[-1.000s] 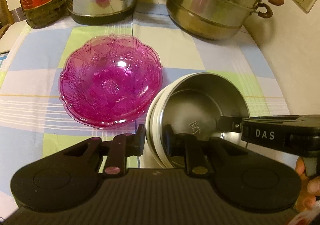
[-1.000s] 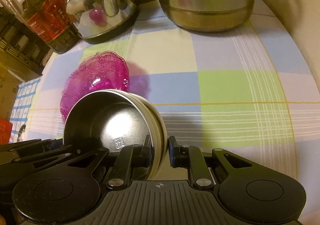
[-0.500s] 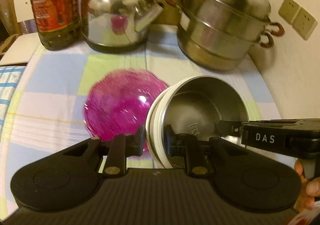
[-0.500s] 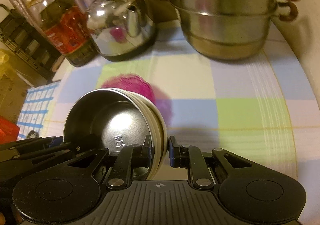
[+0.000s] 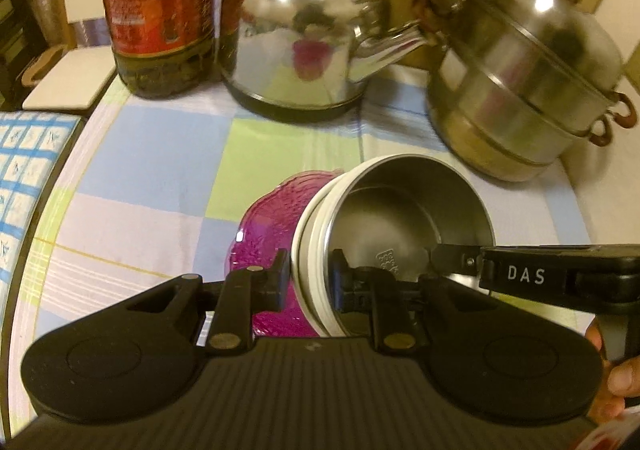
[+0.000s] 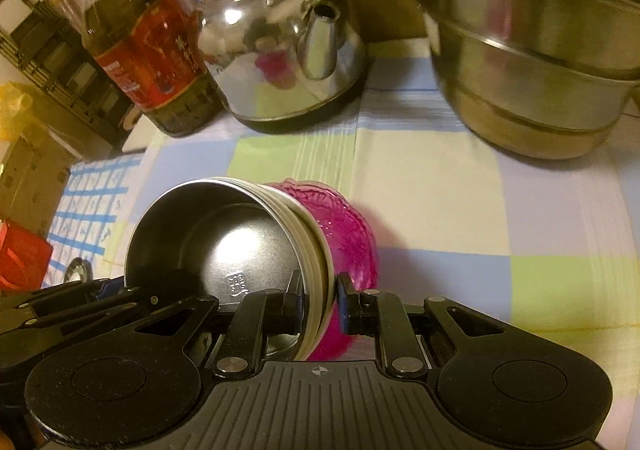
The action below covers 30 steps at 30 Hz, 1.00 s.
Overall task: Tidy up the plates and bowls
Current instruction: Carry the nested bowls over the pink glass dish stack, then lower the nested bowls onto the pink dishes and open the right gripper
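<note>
**Warm, dim light and fisheye bend on both wrist views**

You are working under yellowish indoor light. Glare spots sit on the kettle (image 5: 304,29) and steamer pot (image 5: 532,61) ahead of your grippers. Motion blur softens the far objects; straight edges curve toward the dark frame corners. A soft shadow lies beside the pink bowl (image 6: 352,234).

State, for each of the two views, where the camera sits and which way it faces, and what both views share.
Left wrist: on the left gripper, looking down along its fingers at the steel bowl whose left rim it clamps; the right gripper and a hand show.
Right wrist: on the right gripper, clamping the bowl's right rim; the left gripper shows at lower left.
Shared: bowl, pink dish, kettle, steamer pot, oil bottle.
</note>
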### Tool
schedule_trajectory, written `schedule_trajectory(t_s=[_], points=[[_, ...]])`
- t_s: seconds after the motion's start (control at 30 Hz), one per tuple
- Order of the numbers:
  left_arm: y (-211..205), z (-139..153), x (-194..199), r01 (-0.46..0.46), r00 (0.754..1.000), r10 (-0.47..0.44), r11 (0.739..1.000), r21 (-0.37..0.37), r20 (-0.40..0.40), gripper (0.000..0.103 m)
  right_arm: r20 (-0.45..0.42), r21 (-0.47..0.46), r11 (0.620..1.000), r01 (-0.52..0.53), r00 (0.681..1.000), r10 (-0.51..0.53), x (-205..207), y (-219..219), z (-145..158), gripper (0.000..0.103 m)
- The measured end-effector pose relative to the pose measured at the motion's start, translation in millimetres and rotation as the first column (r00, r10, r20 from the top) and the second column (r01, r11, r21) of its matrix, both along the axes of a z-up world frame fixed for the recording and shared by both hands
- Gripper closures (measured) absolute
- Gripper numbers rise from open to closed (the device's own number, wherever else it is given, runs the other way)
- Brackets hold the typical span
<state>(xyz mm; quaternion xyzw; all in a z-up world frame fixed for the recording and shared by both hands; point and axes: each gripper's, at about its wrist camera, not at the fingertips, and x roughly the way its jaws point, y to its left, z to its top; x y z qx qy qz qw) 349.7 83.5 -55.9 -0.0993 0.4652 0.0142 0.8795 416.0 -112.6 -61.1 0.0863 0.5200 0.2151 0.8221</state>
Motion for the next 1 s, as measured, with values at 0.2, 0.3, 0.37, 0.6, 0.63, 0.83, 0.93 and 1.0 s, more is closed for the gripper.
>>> schedule_trajectory(t_s=[0.2, 0.3, 0.37, 0.6, 0.63, 0.83, 0.93, 1.0], points=[[12, -16, 16, -0.021, 0.998, 0.02, 1.0, -0.023, -0.055, 0.085, -0.05, -0.025, 1.0, -0.018, 0.999, 0.017, 13, 13, -18, 0.087], [15, -21, 20, -0.023, 0.997, 0.02, 0.999, -0.033, -0.079, 0.085, -0.066, -0.039, 0.999, -0.026, 0.998, 0.023, 17, 17, -23, 0.087], [16, -25, 24, -0.026, 0.995, 0.022, 0.999, -0.043, -0.097, 0.085, -0.078, -0.05, 0.998, -0.031, 0.997, 0.027, 21, 20, -25, 0.087], [20, -36, 30, -0.031, 0.991, 0.022, 0.997, -0.067, -0.136, 0.085, -0.102, -0.081, 0.996, -0.046, 0.994, 0.038, 25, 23, -31, 0.087], [20, -38, 30, -0.032, 0.99, 0.022, 0.997, -0.07, -0.142, 0.085, -0.103, -0.084, 0.995, -0.047, 0.994, 0.038, 27, 26, -32, 0.087], [22, -43, 33, -0.03, 0.988, 0.018, 0.997, -0.074, -0.155, 0.085, -0.114, -0.091, 0.995, -0.049, 0.993, 0.038, 29, 26, -37, 0.087], [23, -44, 35, -0.03, 0.987, 0.017, 0.996, -0.081, -0.157, 0.085, -0.116, -0.092, 0.995, -0.049, 0.993, 0.038, 30, 26, -37, 0.087], [24, -44, 36, -0.028, 0.987, 0.014, 0.996, -0.085, -0.159, 0.085, -0.116, -0.093, 0.994, -0.052, 0.992, 0.041, 30, 26, -37, 0.087]])
